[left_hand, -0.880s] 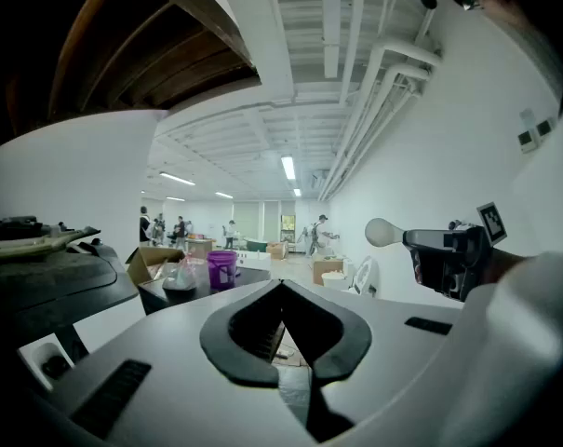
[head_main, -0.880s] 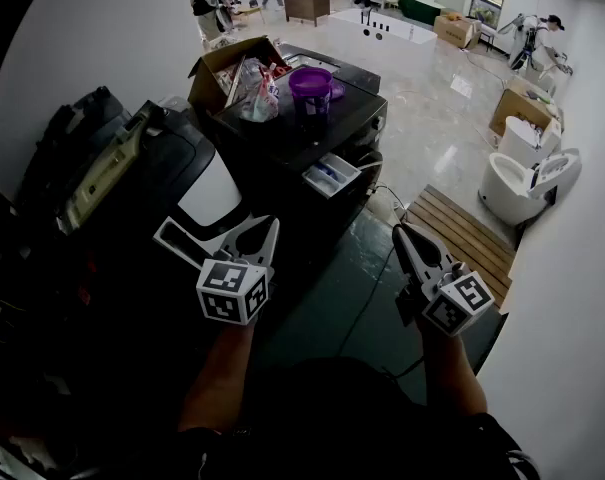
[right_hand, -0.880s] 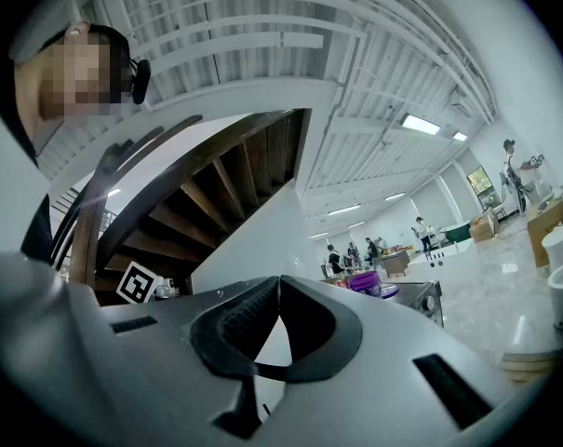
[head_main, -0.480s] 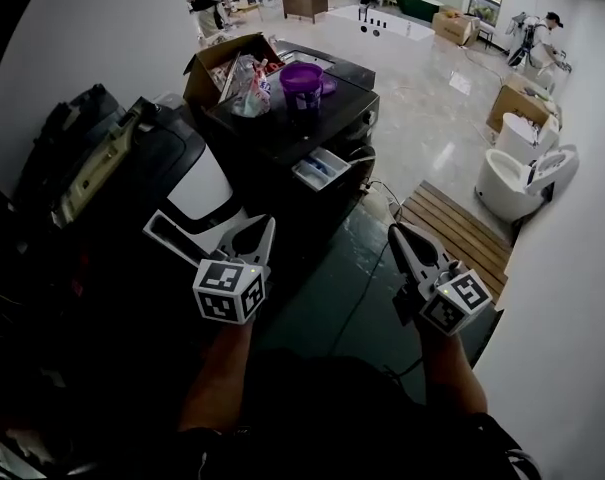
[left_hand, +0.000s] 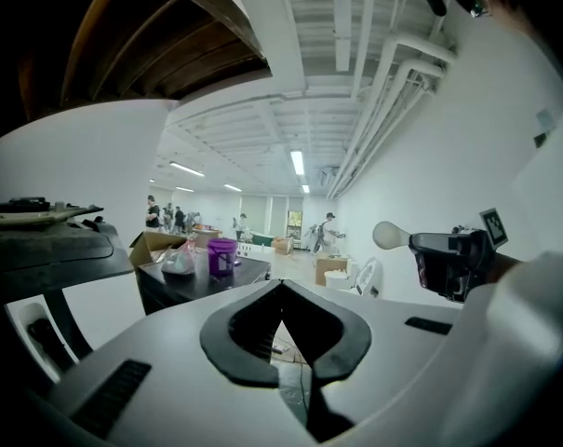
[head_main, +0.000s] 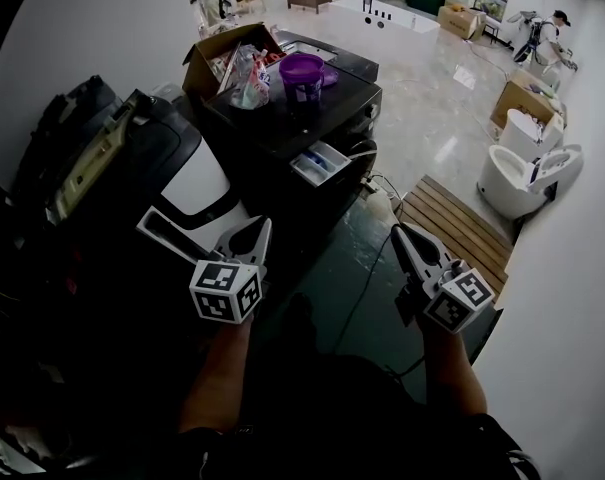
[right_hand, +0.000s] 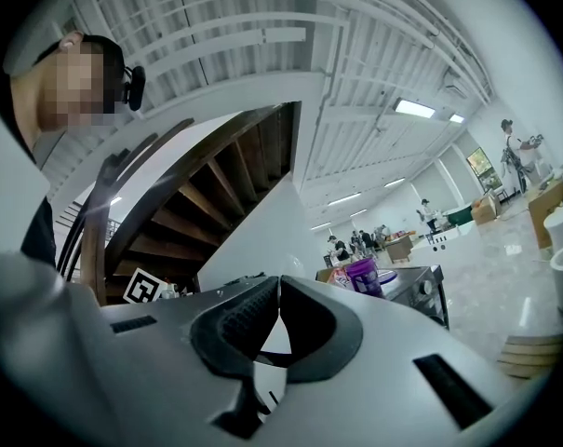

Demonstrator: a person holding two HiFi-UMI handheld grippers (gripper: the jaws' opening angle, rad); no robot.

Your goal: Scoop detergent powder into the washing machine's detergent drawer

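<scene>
A black washing machine (head_main: pixel 282 133) stands ahead of me. Its white detergent drawer (head_main: pixel 320 163) is pulled out at the front. On its top sit a purple tub (head_main: pixel 304 71) and a bag of packets (head_main: pixel 247 83). My left gripper (head_main: pixel 260 230) is held low, well short of the machine, shut and empty. My right gripper (head_main: pixel 398 234) is also shut with nothing in it, over the dark floor. The left gripper view shows the purple tub (left_hand: pixel 221 254) far off and the right gripper (left_hand: pixel 453 259) to the side. The purple tub (right_hand: pixel 363 274) is distant in the right gripper view too.
An open cardboard box (head_main: pixel 222 56) sits on the washing machine's far left corner. A second dark machine with a white front (head_main: pixel 197 183) is at my left. A wooden pallet (head_main: pixel 462 233), white toilets (head_main: pixel 522 178) and a floor cable (head_main: pixel 367 288) lie to the right. People work far back.
Both grippers have stayed shut and almost in place; the left one has drifted slightly left. The view has shifted a little towards the washing machine.
</scene>
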